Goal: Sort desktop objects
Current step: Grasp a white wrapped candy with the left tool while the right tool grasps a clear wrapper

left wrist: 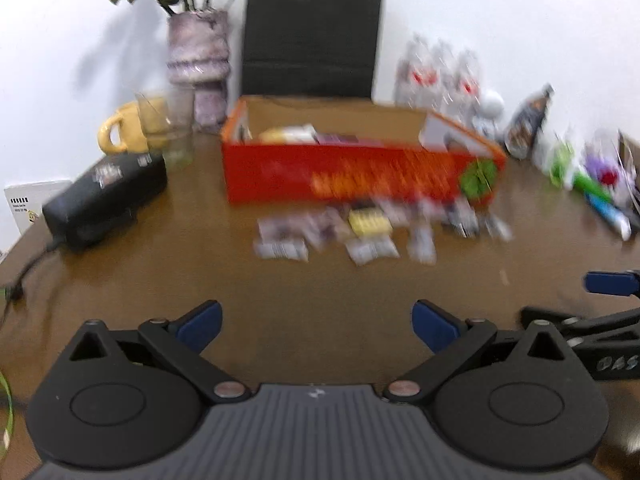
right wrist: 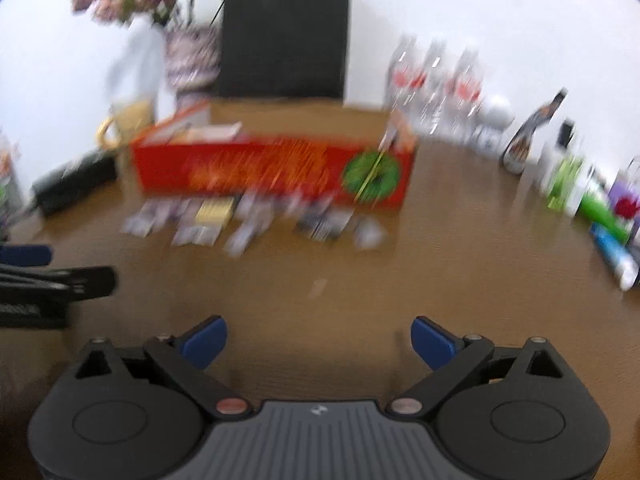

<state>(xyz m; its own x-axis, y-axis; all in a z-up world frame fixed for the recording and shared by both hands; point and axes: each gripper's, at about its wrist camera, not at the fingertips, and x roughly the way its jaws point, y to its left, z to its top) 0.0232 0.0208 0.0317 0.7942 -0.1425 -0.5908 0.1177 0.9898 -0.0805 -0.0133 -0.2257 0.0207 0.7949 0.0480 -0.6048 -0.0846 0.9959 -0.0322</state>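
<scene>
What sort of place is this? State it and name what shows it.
Probably a home or office desk against a white wall, used as a catch-all. A brown wooden table carries a red cardboard box with small packets strewn before it, a vase of flowers, a yellow mug and water bottles.

The brown wooden desk (left wrist: 320, 280) carries an open red box (left wrist: 352, 172) at 12 o'clock, with blurred small packets (left wrist: 360, 232) scattered on the wood just in front of it. At 10 o'clock sit a black case (left wrist: 104, 196), a yellow mug (left wrist: 128, 128) and a flower vase (left wrist: 198, 68). Water bottles (left wrist: 440, 76) stand at 1 o'clock, and colourful tubes (left wrist: 600, 200) lie at 3 o'clock.
</scene>
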